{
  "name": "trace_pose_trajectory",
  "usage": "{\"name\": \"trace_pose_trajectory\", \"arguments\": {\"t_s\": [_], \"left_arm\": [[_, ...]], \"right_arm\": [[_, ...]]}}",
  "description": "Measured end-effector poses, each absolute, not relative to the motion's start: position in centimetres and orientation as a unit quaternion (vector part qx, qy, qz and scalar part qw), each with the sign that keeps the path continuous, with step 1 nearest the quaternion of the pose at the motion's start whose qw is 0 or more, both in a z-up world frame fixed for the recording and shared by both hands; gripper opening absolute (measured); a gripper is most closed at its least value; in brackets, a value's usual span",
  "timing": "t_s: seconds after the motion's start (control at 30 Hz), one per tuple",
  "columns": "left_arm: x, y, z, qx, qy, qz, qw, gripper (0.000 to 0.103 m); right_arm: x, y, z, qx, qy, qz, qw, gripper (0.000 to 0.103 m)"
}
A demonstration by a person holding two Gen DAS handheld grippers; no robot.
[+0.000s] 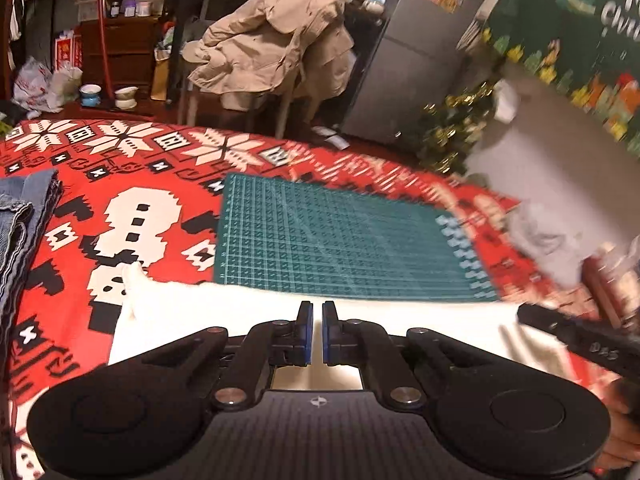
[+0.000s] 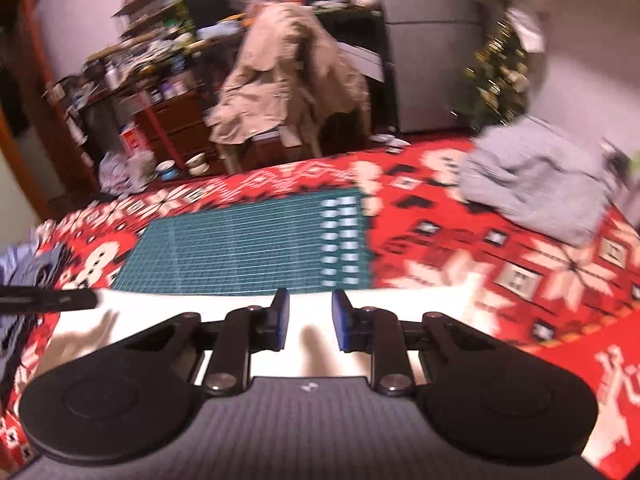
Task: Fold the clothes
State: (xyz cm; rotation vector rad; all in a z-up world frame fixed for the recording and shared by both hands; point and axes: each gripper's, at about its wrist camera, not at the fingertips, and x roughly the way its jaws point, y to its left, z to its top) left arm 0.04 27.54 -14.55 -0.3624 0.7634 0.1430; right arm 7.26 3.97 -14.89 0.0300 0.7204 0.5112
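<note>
My left wrist camera looks forward and down along its tool [image 1: 317,332], close over the green cutting mat [image 1: 340,240]. My right wrist camera views that mat [image 2: 256,240] likewise (more blurred). Both share the mat and the beige coat [image 1: 276,36] beyond it.

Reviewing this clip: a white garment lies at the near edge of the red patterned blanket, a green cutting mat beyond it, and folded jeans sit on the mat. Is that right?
Not quite. The jeans are not on the mat; they lie on the blanket at its left edge, apart from the mat, as the left wrist view shows. The white garment does lie at the near edge, with the mat beyond it.
</note>
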Motion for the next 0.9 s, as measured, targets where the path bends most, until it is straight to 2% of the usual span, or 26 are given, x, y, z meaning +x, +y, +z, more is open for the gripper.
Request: {"name": "trace_pose_trajectory", "arguments": {"t_s": [0.13, 0.2, 0.37, 0.5, 0.6, 0.67, 0.73, 0.9], "left_arm": [[-0.7, 29.1, -15.7, -0.167, 0.373, 0.073, 0.910, 0.003], [-1.6, 30.4, -15.9, -0.171, 0.365, 0.074, 0.912, 0.003], [-2.9, 32.2, -16.3, -0.167, 0.355, 0.074, 0.917, 0.003], [-3.1, 32.3, -16.3, -0.155, 0.351, 0.070, 0.921, 0.003], [-2.7, 32.5, -15.7, -0.168, 0.353, 0.078, 0.917, 0.002], [-2.1, 32.4, -15.5, -0.163, 0.357, 0.081, 0.916, 0.002], [-1.3, 32.5, -15.6, -0.155, 0.367, 0.083, 0.914, 0.002], [0.3, 33.6, -15.8, -0.161, 0.378, 0.099, 0.906, 0.003]], "right_arm": [[8.2, 4.4, -16.6, 0.007, 0.374, 0.238, 0.896, 0.026], [8.4, 3.5, -17.1, 0.003, 0.372, 0.234, 0.898, 0.015], [9.3, 0.6, -17.5, 0.002, 0.368, 0.214, 0.905, 0.014], [10.0, -1.4, -17.5, 0.033, 0.378, 0.212, 0.901, 0.003], [10.1, -1.7, -17.3, 0.037, 0.383, 0.208, 0.900, 0.004], [9.7, -1.3, -16.6, 0.032, 0.374, 0.208, 0.903, 0.013], [9.3, -0.8, -16.0, 0.022, 0.360, 0.216, 0.907, 0.019], [10.3, 0.2, -16.3, 0.018, 0.379, 0.211, 0.901, 0.019]]}}
